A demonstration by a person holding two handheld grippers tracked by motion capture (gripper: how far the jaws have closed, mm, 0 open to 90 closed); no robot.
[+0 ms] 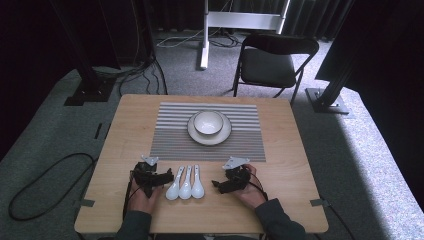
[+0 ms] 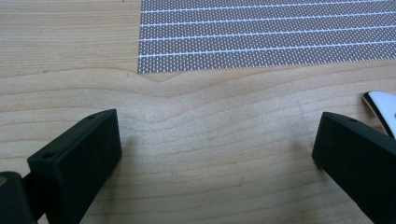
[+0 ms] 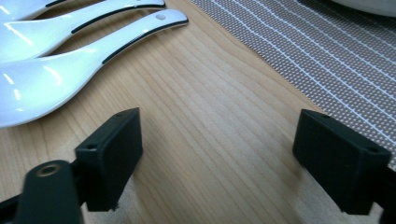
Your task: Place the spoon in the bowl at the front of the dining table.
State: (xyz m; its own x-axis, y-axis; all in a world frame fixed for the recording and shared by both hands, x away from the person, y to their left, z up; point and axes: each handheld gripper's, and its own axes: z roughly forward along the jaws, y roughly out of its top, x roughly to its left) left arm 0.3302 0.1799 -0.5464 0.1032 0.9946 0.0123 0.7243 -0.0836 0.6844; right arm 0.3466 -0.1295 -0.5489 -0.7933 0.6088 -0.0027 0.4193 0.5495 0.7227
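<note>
Three white spoons lie side by side on the wooden table, between the left gripper and the right gripper, just beside the left one. Both grippers rest low over bare wood, each with its jaws spread wide and nothing held (clear in both gripper views). Ahead of them, a striped placemat carries a plate with a bowl on it.

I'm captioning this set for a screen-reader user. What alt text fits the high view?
A person's two hands rest open grippers, left and right, on a wooden table, either side of three white spoons. Beyond them a bowl sits on a plate on a striped mat; a chair stands behind.
</note>
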